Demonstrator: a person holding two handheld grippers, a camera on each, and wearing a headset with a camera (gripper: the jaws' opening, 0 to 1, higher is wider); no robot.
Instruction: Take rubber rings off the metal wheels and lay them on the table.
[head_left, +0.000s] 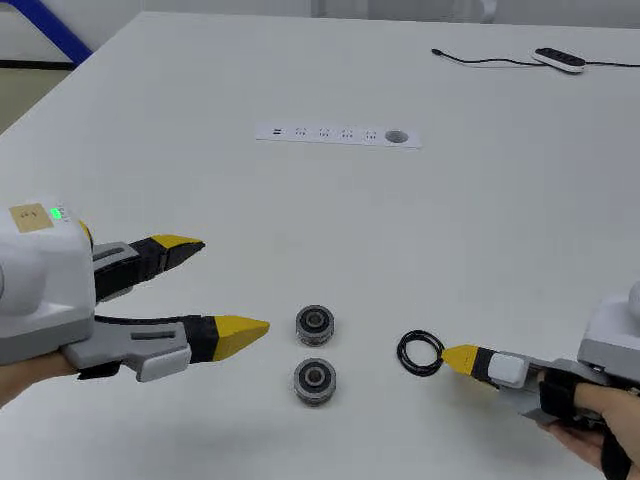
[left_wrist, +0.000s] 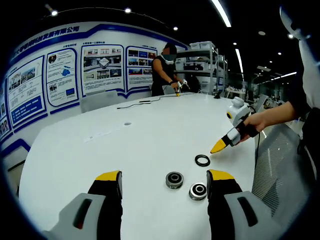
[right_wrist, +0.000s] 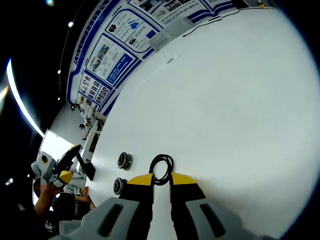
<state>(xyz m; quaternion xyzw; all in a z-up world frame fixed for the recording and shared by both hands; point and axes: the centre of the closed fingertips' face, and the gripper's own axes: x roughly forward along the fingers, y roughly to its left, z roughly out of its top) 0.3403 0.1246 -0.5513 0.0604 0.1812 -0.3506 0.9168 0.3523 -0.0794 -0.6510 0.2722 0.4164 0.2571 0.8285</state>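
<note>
Your right gripper (right_wrist: 160, 180), jaws narrow, touched the rubber ring (head_left: 404, 350) on the table (head_left: 450, 230); whether it pinched, I couldn't tell. It was best released flat, clear of both wheels (head_left: 315, 325). Your left gripper (head_left: 232, 285) gaped wide.

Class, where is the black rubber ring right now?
In the head view, the rubber ring lies on the table right of the two metal wheels, at the right gripper tips.

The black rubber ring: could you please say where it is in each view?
Head view: ring lower right of centre, at the right gripper's tip.
Left gripper view: ring right of centre, beyond the metal wheels.
Right gripper view: ring bottom centre, at its own jaw tips.
Shared landmark: the metal wheels beside it.
</note>
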